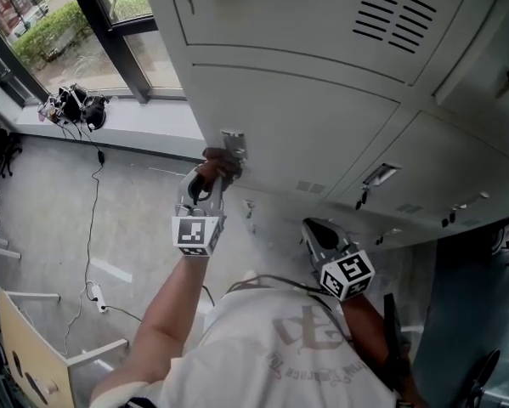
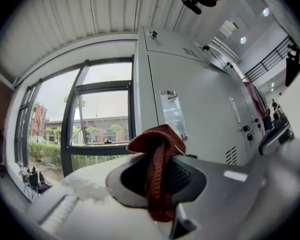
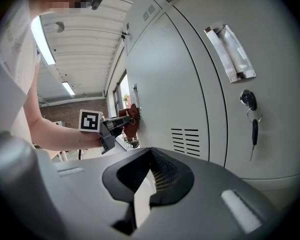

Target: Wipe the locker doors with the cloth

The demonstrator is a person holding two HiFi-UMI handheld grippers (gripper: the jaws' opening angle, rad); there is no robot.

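Note:
A reddish-brown cloth [image 1: 213,167] is pinched in my left gripper [image 1: 210,177] and pressed to the grey locker door [image 1: 305,126] just below its metal handle [image 1: 234,145]. In the left gripper view the cloth [image 2: 157,149] hangs bunched between the jaws, with the door [image 2: 205,119] right behind it. My right gripper [image 1: 315,230] is held lower and to the right, a short way off the lockers, jaws together on nothing. From the right gripper view I see the left gripper [image 3: 120,123] with the cloth [image 3: 132,120] against the door [image 3: 170,84].
A key [image 3: 253,124] hangs from the lock of the nearest door, below a recessed handle [image 3: 230,54]; vent slots [image 3: 186,140] sit lower down. To the left are a window [image 1: 67,24], a sill with tangled cables [image 1: 71,104], a power strip [image 1: 94,294] and a wooden panel [image 1: 29,355].

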